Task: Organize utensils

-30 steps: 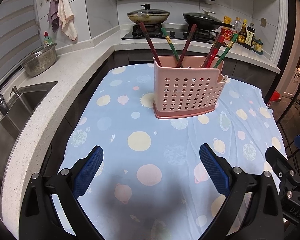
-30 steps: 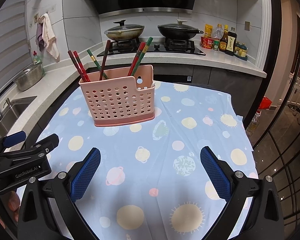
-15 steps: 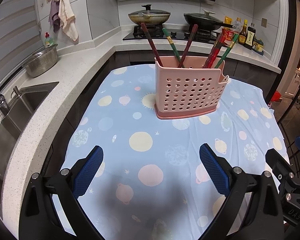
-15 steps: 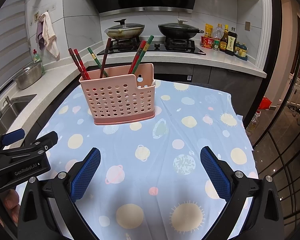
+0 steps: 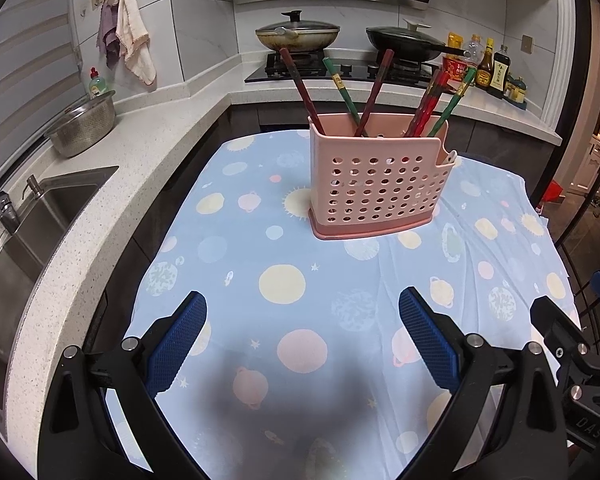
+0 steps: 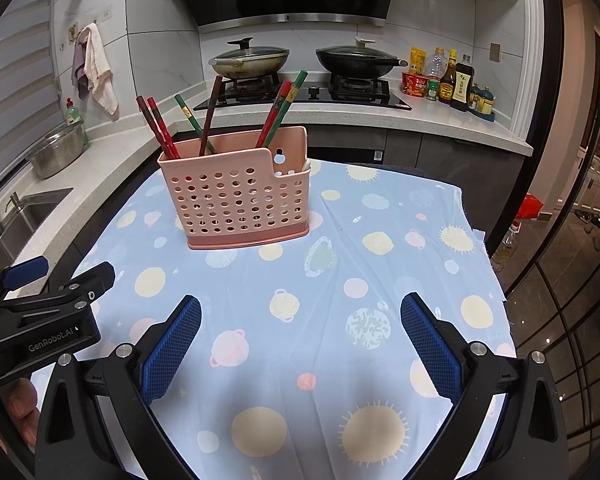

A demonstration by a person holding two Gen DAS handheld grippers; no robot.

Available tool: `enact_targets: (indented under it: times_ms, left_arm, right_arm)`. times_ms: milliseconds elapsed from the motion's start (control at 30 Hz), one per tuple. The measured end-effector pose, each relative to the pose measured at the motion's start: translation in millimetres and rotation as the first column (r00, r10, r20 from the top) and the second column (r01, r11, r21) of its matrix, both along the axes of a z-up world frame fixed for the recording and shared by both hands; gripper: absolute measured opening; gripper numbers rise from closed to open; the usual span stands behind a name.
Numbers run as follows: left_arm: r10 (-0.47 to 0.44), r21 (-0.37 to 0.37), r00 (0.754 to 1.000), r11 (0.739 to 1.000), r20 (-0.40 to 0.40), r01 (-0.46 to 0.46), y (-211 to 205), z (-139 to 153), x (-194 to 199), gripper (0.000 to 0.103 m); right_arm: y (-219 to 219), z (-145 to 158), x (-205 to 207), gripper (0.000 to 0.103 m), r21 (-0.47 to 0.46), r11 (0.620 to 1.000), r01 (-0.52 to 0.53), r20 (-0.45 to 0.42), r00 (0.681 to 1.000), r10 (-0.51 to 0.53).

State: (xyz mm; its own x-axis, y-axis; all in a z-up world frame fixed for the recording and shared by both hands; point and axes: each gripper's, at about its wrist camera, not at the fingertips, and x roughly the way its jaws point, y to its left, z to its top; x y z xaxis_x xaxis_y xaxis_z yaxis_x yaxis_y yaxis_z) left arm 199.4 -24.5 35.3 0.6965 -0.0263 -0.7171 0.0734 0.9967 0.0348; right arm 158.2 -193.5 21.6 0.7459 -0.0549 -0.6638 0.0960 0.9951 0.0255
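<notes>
The left gripper (image 5: 302, 312) and the right gripper (image 6: 300, 314) both hover over the near part of the table (image 6: 400, 280), fingers spread wide, holding nothing. Farther in, toward the far edge of the planet-print tablecloth (image 5: 260, 248), stands the pink perforated holder (image 5: 374, 184), upright, with red, brown and green chopsticks (image 5: 374, 92) leaning inside. Beyond lie the counter (image 5: 148, 140) and the stove (image 6: 300, 92).

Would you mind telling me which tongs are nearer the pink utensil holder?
Neither clearly. The left tongs sit back and left of the holder; the right tongs sit back and right.
</notes>
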Motion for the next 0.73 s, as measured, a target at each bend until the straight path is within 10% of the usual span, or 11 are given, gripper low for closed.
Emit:
enact_targets:
  times_ms: [733]
  left_arm:
    - [0.005,0.006,1.0,1.0,0.013,-0.005,-1.2,0.5,-1.5,0.093]
  right_arm:
    - [-2.1,-3.3,-2.0,0.096,-0.004,1.0,0.01,0.0,1.0,-0.01]
